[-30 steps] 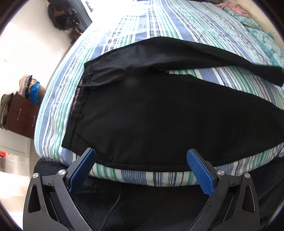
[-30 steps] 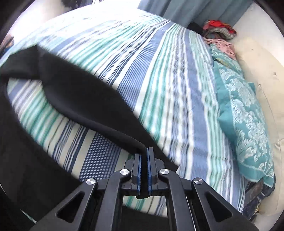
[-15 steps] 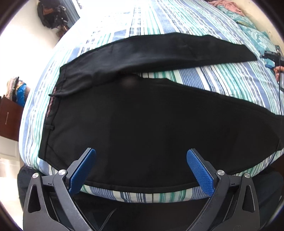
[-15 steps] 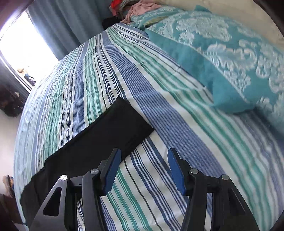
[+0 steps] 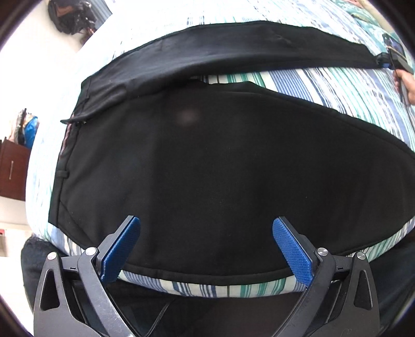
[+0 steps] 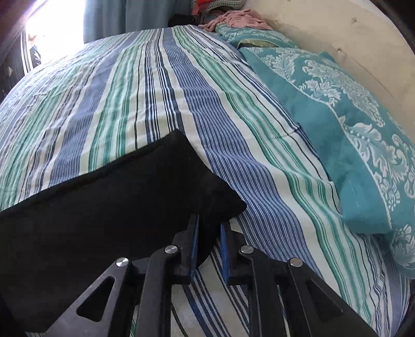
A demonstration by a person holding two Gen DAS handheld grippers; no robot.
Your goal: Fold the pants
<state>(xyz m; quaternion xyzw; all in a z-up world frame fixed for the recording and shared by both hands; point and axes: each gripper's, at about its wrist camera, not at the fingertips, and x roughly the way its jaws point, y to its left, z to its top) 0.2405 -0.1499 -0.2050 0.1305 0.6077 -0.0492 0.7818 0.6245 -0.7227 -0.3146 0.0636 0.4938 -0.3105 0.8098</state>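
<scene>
Pants spread on the bed, hem being pinched for a fold.
The right gripper [image 6: 209, 246] closes on the far leg's hem of the pants [image 5: 207, 166]; the left gripper [image 5: 206, 246] hangs wide open and empty over the near leg, ready to grab.

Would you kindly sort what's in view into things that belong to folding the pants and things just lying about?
Belongs to the job:
- black pants
- left gripper, open above them
- right gripper, closing on the far leg's hem
- striped bed sheet

Just lying about:
- teal pillow
- pink garment
- brown cabinet
</scene>
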